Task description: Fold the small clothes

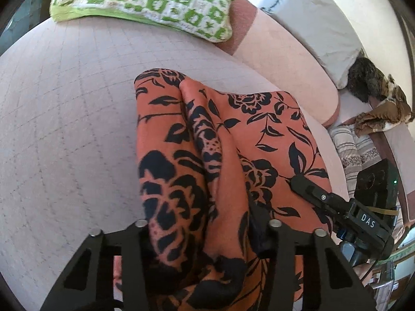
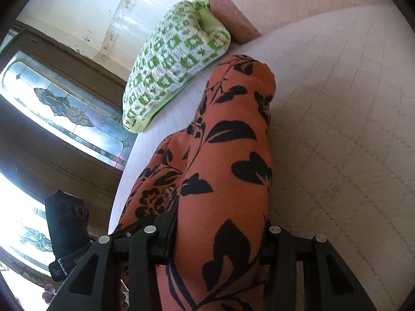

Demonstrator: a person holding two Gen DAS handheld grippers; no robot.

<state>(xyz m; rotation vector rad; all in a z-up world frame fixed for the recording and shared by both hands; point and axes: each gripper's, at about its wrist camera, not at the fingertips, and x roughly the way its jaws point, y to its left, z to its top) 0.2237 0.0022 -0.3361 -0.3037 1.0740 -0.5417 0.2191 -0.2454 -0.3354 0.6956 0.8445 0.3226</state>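
1. The orange garment point(image 1: 220, 140) with the black flower print lies on the pale checked bed point(image 1: 64, 129), its near end bunched up and lifted into both grippers. It is partly gathered, with a raised ridge running along its middle, and seems about mid-fold.

2. The left gripper point(image 1: 207, 235) is clamped narrow on a thick bundle of the cloth, and the fabric fills the gap between its fingers. The right gripper point(image 2: 215, 235) holds the same garment the same way, and in its view the cloth rises like a tube away from it.

3. In the left view the right gripper's fingers lie on the cloth's right part, near the left gripper, so the two holds sit close together.

4. To do this step well, I judge the two holds should move apart along the edge first — tension would flatten that central ridge before the fold is laid.

5. Then carry the held end over toward the far end, which rests near the green patterned pillow point(image 1: 145, 2), and lower both sides evenly so the edges meet.

6. Let go only once the cloth lies flat — bunched fabric would likely trap a crease.

7. No box or basket shows in either view. A grey pillow point(image 1: 319, 33) and a brown blanket point(image 1: 381, 103) lie off to the right.
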